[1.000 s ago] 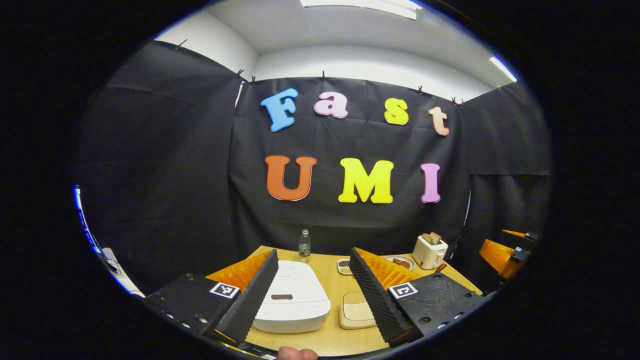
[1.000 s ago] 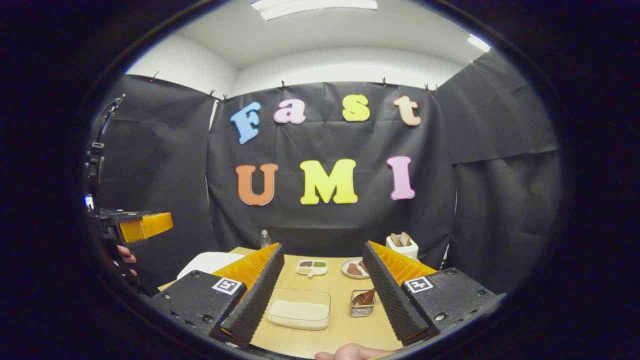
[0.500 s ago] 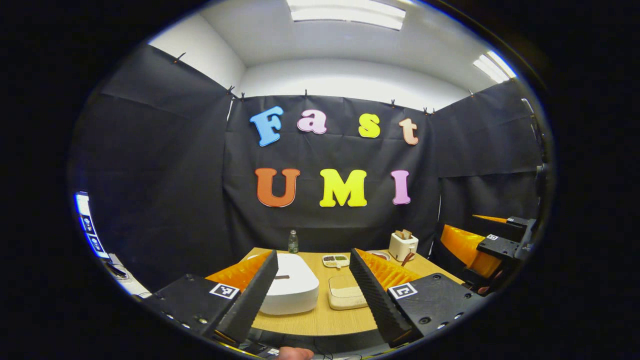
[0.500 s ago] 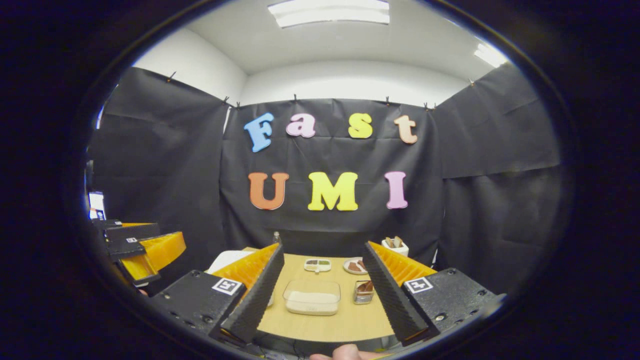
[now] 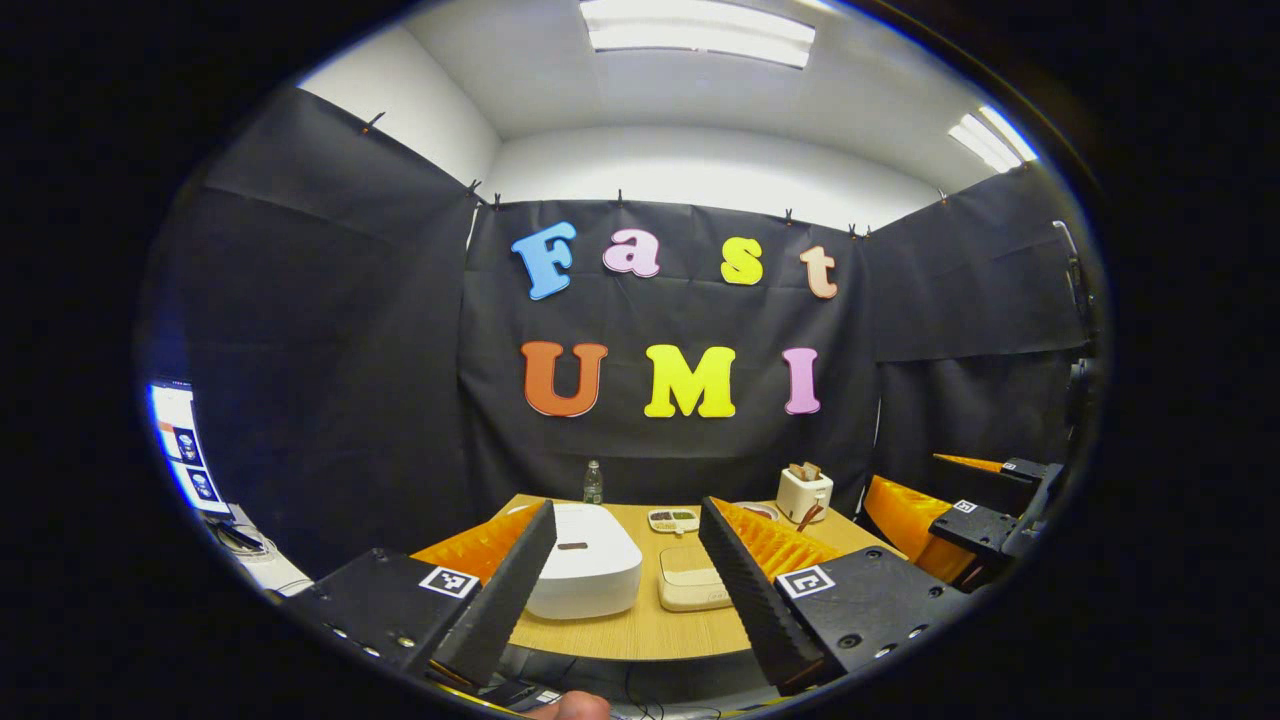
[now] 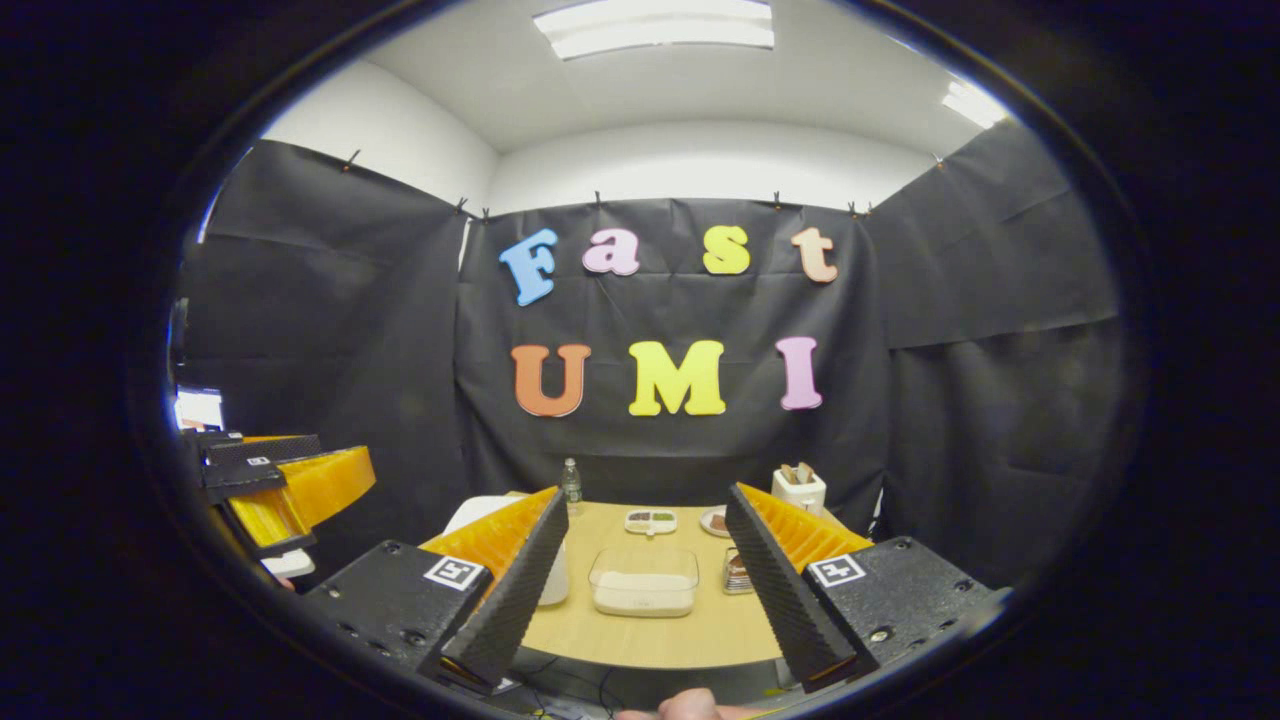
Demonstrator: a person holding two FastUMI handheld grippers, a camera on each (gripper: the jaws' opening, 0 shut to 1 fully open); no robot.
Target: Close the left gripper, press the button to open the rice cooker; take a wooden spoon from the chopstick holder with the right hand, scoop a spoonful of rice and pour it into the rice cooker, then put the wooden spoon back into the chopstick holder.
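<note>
The white rice cooker (image 5: 585,560) sits shut on the left of the wooden table (image 5: 640,630). A clear box of rice (image 6: 645,580) stands to its right. Right of the box is the chopstick holder (image 6: 738,572) with the brown wooden spoon in it, half hidden behind my right gripper's finger. My left gripper (image 5: 622,508) hangs open in front of the table, short of the cooker. My right gripper (image 6: 648,492) is open too, level with the box and back from the table edge. Each gripper shows at the side of the other's view: right gripper (image 5: 960,510), left gripper (image 6: 290,485).
At the table's back stand a water bottle (image 5: 593,482), a white toaster (image 5: 803,490) with bread, a small divided dish (image 5: 672,519) and a plate (image 6: 715,520). A lit screen (image 5: 180,450) glows at the far left. A fingertip shows at the bottom edge.
Both grippers have drawn back from the table, so the cooker, the rice box and the holder look smaller and farther. The table's front edge has come into sight. Both stay open.
</note>
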